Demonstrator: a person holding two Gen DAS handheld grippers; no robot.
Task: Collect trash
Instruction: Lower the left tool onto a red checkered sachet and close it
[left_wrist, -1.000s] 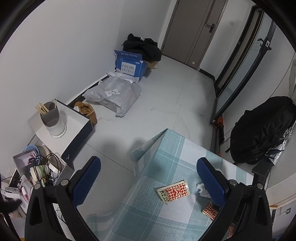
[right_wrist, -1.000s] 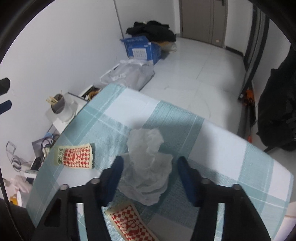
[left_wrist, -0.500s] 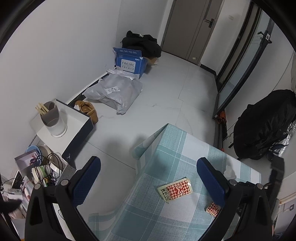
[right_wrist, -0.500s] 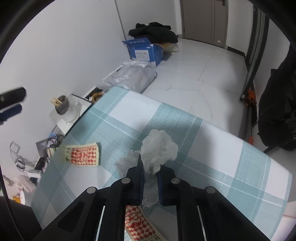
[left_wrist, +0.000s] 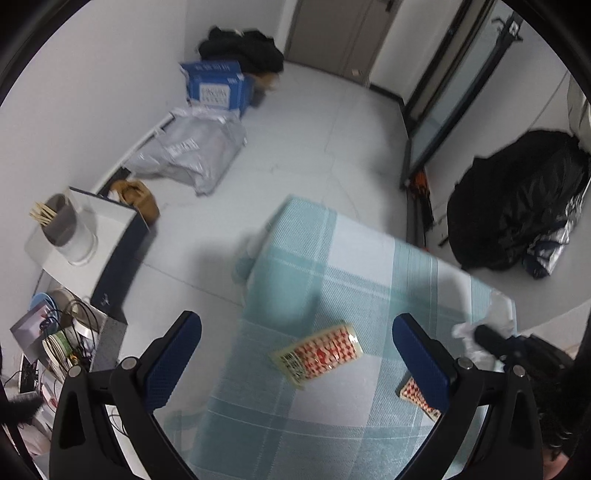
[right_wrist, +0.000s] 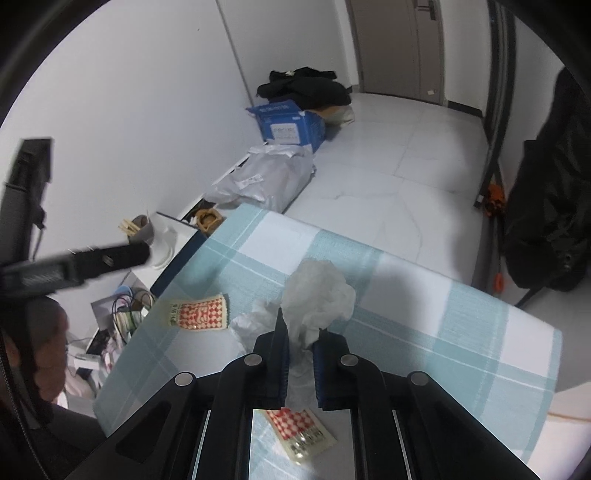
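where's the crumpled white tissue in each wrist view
Left wrist: crumpled white tissue at the far right edge, pinched by the right gripper.
Right wrist: low centre, sticking up from the shut jaws.
Shared landmark: the red checkered packet on the teal cloth.

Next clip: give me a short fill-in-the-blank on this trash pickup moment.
1. The right gripper is shut on a crumpled white ____.
2. The left gripper hangs ____ above a snack packet.
3. The tablecloth shows a teal and white ____ pattern.

Missing words: tissue; open; checked
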